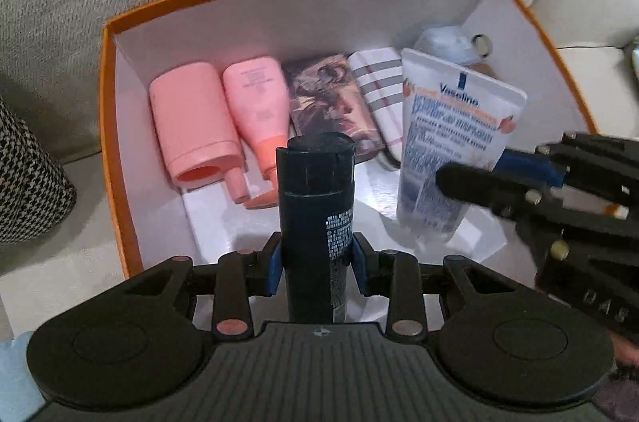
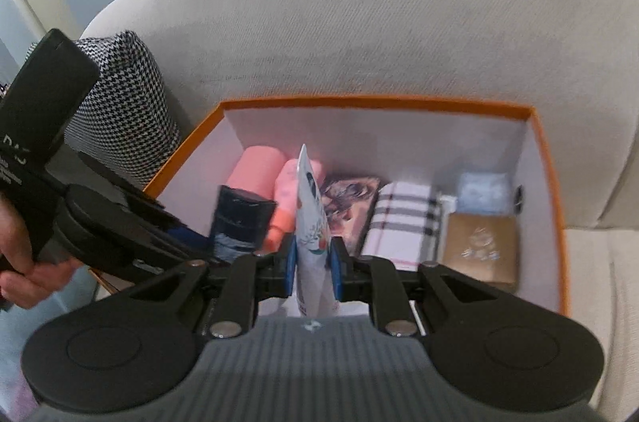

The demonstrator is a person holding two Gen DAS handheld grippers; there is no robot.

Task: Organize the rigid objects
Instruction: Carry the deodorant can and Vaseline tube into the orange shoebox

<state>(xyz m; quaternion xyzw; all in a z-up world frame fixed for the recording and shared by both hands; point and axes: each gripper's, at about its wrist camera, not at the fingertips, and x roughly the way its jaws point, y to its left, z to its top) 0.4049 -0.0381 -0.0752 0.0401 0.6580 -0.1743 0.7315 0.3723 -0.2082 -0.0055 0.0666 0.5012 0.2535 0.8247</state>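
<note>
Tongs status: my left gripper (image 1: 315,262) is clamped on a dark bottle (image 1: 315,218), blue pads on both sides of its body, cap end pointing away from me. Bottle is held over the near part of the orange box (image 1: 120,158), not resting on the floor of it as far as I can tell.

My right gripper (image 2: 313,264) is pinching a white Vaseline tube (image 2: 311,218) edge-on between the pads; crimped end points up and away. From the left wrist view the same tube (image 1: 451,142) sits tilted over the right half of the box, right gripper (image 1: 471,178) coming in from the right edge.

Box sits on a beige sofa (image 2: 359,22), white interior. Row along the far wall, left to right:
- pink cylinder container (image 1: 191,130), lying down, open end toward me
- pink pump bottle (image 1: 259,114), lying down, nozzle toward me, touching the cylinder
- printed picture box (image 1: 331,106) just beside it
- plaid striped case (image 1: 379,90) next to that
- pale blue packet (image 2: 485,192) in the far right corner, brown box (image 2: 479,246) in front of it

Dark bottle seen from the right wrist view (image 2: 243,222) is just left of the tube, close but I can't tell if they touch. My left hand (image 2: 24,262) shows on the left gripper's handle. Houndstooth pillow (image 2: 124,110) sits outside the box on its left side, against the sofa back.
</note>
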